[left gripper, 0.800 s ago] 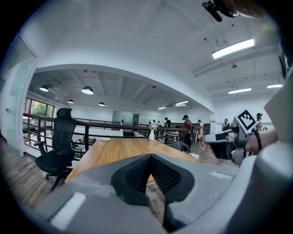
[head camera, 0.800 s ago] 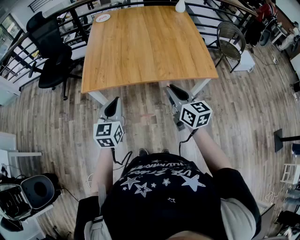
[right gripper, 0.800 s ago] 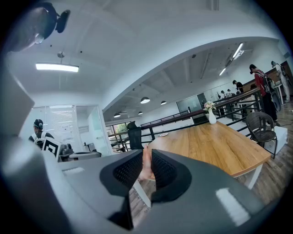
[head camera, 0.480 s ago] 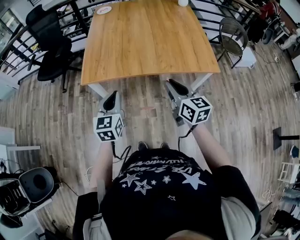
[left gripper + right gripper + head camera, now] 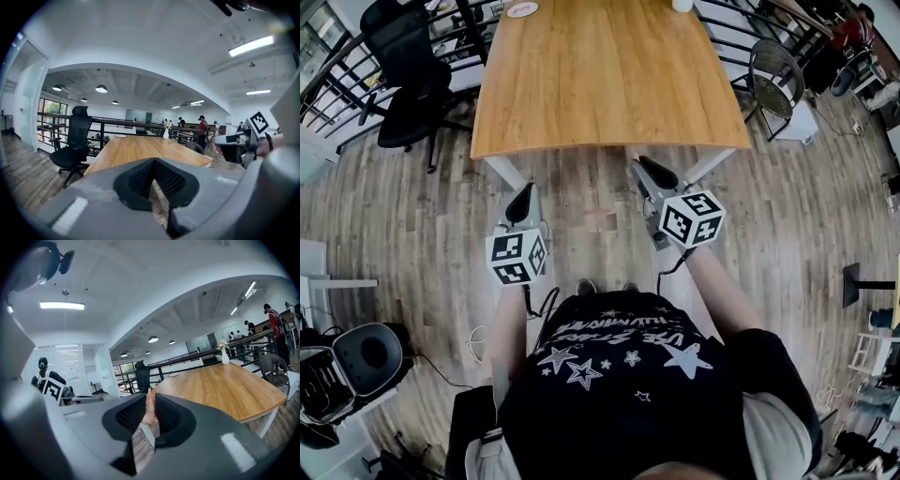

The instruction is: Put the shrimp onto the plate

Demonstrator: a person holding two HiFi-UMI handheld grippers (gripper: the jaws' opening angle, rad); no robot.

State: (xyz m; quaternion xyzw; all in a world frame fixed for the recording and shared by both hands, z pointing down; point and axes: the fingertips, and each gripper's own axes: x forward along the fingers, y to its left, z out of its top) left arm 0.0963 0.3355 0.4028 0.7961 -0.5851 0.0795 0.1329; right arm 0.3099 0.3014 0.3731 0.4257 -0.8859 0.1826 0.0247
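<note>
Versus 0.8 s ago, in the head view the table (image 5: 609, 84) has slid up the frame. Its near edge sits higher, and the plate (image 5: 522, 7) and white vase (image 5: 682, 4) at the far end are now cut by the top border. Both grippers sit at almost the same spots in frame as before, and the person has not changed stance.

The right gripper (image 5: 649, 174) is clamped on the shrimp (image 5: 149, 406). In the right gripper view I see the pink body squeezed between the 2 black pads, and that is the only place the shrimp shows. I cannot make it out in the head view.

The shrimp's long axis runs along the pads. Its narrow end pokes out past the jaw tips, pointing up and away toward the table, and the thicker end sits down between the pads.

The left gripper (image 5: 523, 197) has its jaws closed tip to tip with nothing between them.

Both grippers hang over the wood floor (image 5: 581, 202), short of the table's near edge. The plate lies at the far left corner, well apart from the shrimp. A black office chair (image 5: 408, 75) stands left of the table.
</note>
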